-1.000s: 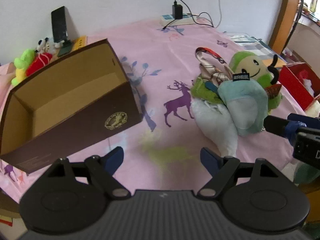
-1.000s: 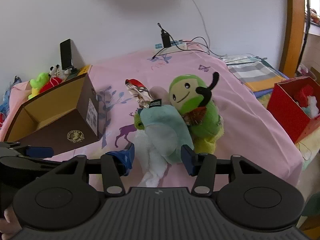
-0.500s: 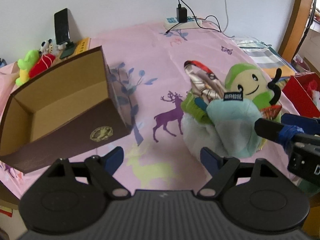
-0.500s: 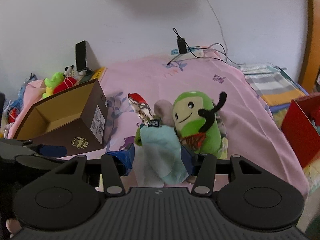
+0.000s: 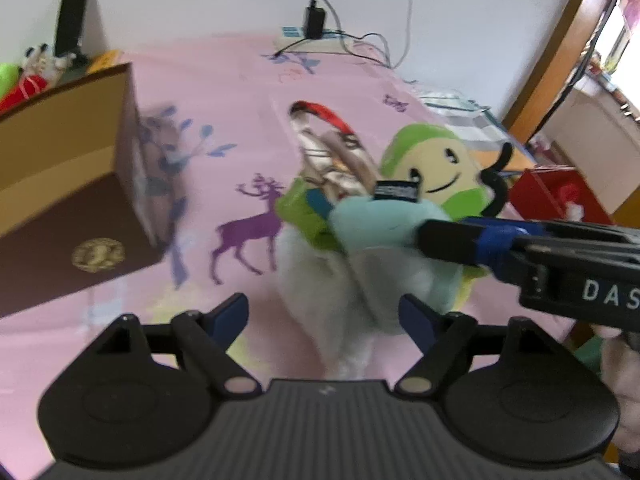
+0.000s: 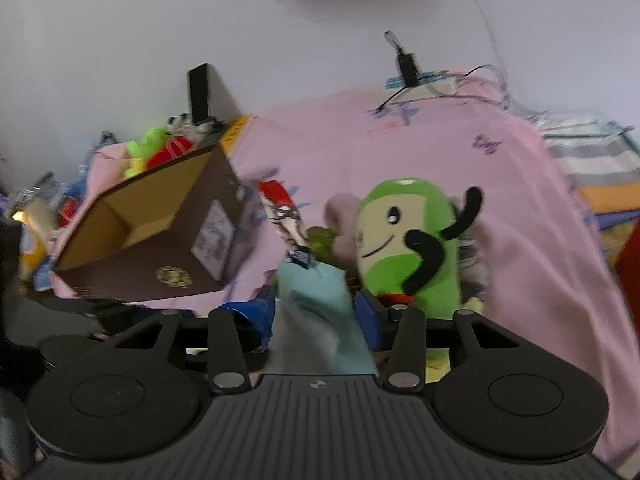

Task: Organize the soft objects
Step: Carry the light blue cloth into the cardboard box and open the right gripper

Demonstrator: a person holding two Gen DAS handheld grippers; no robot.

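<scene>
A pile of soft toys lies on the pink bedsheet (image 5: 248, 92): a pale blue plush (image 5: 384, 220) (image 6: 316, 300), a green smiling plush (image 5: 436, 172) (image 6: 404, 240) and a red-tipped patterned cloth toy (image 5: 332, 148) (image 6: 284, 216). My right gripper (image 6: 314, 312) is closing, with the pale blue plush filling the gap and both pads against it. It reaches in from the right in the left wrist view (image 5: 428, 236). My left gripper (image 5: 324, 316) stands open over the plush's white lower part, not touching it. An open brown cardboard box (image 5: 68, 184) (image 6: 160, 240) sits left.
A red box (image 5: 556, 196) stands off the bed's right edge. A power strip with cables (image 5: 312, 36) lies by the back wall. Small green and red toys (image 6: 160, 148) and an upright phone (image 5: 72, 20) sit behind the brown box. Folded cloths (image 6: 592, 160) lie far right.
Both grippers have moved in toward the toy pile. The right gripper's fingers have narrowed around the pale blue plush. The left gripper has stayed open.
</scene>
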